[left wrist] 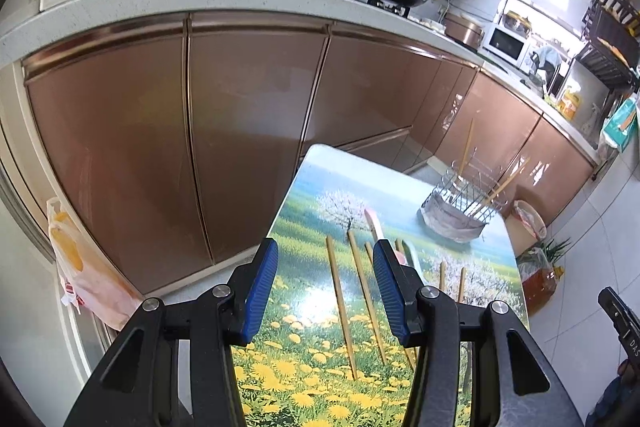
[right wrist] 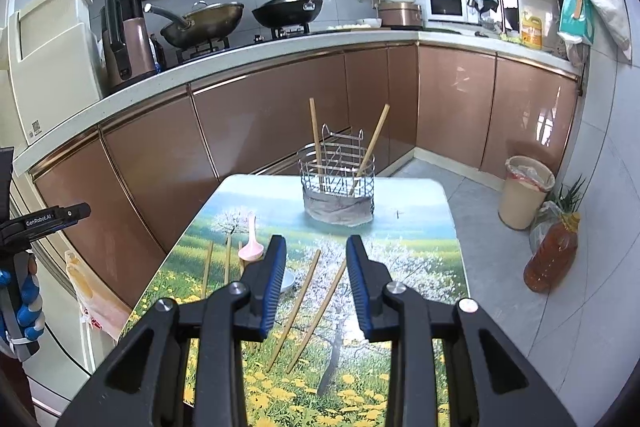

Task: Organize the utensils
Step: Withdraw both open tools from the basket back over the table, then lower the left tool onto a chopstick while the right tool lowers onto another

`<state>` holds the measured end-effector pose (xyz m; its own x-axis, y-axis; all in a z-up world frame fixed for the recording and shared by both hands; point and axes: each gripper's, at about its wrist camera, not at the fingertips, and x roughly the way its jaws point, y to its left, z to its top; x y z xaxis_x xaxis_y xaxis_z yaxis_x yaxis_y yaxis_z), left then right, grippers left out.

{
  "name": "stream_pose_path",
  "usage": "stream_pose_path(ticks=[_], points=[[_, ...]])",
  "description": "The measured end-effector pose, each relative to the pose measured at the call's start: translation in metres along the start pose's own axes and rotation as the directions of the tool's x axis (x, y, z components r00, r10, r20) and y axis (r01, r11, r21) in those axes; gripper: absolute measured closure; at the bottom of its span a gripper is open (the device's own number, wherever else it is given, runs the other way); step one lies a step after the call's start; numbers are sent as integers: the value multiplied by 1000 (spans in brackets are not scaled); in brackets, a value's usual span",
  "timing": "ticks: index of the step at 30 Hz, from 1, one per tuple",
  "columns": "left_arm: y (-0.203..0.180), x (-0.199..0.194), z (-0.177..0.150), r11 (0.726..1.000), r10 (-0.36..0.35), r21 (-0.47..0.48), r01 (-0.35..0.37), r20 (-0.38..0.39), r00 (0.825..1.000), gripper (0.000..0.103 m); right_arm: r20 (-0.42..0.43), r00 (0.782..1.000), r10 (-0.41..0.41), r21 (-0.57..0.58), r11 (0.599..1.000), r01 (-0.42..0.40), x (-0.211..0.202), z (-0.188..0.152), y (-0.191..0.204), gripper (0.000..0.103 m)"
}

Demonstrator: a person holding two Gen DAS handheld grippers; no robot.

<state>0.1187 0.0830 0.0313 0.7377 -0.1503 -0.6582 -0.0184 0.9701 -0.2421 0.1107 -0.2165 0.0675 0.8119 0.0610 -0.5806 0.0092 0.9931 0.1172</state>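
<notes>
A wire utensil holder (right wrist: 338,179) stands at the far end of a small table with a flower-meadow print (right wrist: 420,239) and has two chopsticks (right wrist: 372,147) standing in it. It also shows in the left wrist view (left wrist: 464,203). Several wooden chopsticks (right wrist: 300,303) lie loose on the table, also in the left wrist view (left wrist: 340,303). A pink spoon (right wrist: 251,247) lies left of them. My right gripper (right wrist: 316,247) is open and empty above two chopsticks. My left gripper (left wrist: 325,255) is open and empty above others.
Brown kitchen cabinets (right wrist: 260,123) run behind and left of the table under a white counter with woks (right wrist: 288,11) and a kettle. A bin (right wrist: 524,191) and an oil bottle (right wrist: 552,255) stand on the floor to the right. A plastic bag (left wrist: 80,267) hangs at the left.
</notes>
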Motion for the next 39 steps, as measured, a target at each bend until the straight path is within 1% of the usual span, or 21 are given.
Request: stream_pose_path(ticks=[7,12,16,20,22,24,26,29,34,35,38,39], points=[[8,32,-11,1000,11,-20,-13,-69,998,54,-41,999,-1,24,1000,2,22,-5,-7,75],[12,51,-13,999,20,-30,-24,-102,995,54,-69,998,7,49,999,-3,42,-7,-15,77],[14,68,-11,999,12,-49,-19,-134,991,54,-93,996,1,56,998,4,58,-8,-17,77],[13,84,-11,998,13,-54,-22,-166,986,54,-115,993,16,85,996,-6,76,-8,-21,77],[14,93,-10,997,3,-73,-17,-185,983,54,-112,993,30,111,994,-17,83,-7,-24,77],[16,100,-10,996,-10,-89,-8,-194,981,54,-118,993,23,118,993,-9,91,-6,-27,77],[15,108,-9,996,-3,-89,-15,-203,979,54,-130,991,13,130,992,4,99,-5,-31,77],[15,126,-10,994,-21,-114,-6,-238,971,54,-146,989,20,134,991,0,112,-4,-32,77],[7,151,-9,993,-33,-117,1,-272,962,54,-196,980,27,142,990,1,139,-8,-33,77],[6,155,-9,993,-32,-117,-1,-280,959,54,-213,977,29,141,990,2,146,-10,-34,77],[3,175,-11,993,-41,-121,1,-327,944,54,-267,963,22,133,991,15,167,-17,-34,77],[3,180,-11,992,-45,-125,2,-337,941,54,-283,959,32,142,990,9,174,-19,-34,77]])
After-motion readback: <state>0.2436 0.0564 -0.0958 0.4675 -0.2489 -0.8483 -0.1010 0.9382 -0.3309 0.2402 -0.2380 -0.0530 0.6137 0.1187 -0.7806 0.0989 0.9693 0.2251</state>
